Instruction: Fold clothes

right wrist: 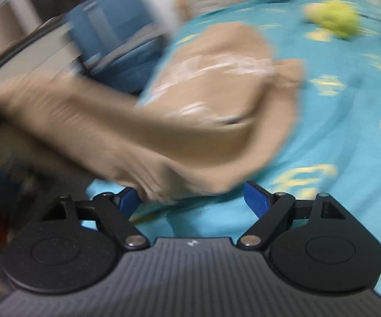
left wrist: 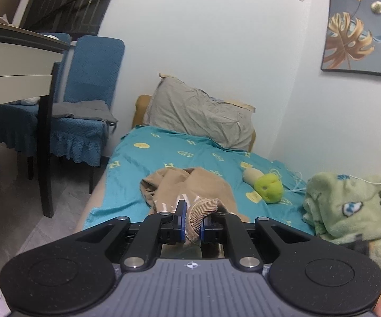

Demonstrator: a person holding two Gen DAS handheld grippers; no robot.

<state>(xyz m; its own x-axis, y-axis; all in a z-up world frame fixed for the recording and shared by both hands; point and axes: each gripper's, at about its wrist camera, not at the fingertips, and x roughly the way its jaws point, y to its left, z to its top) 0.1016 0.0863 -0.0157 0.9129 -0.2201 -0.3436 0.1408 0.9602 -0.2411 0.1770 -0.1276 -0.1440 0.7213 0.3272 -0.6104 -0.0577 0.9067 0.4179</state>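
Two grippers work over a tan garment (left wrist: 190,187) that lies crumpled at the middle of the bed (left wrist: 143,158), on its teal sheet. The left gripper (left wrist: 192,223) has its fingers clenched on a ribbed hem of the garment. The right gripper (right wrist: 193,198) has its fingers spread wide, with a fold of the garment hanging between them, unpinched. A green plush toy (left wrist: 268,186) lies at three o'clock from the garment.
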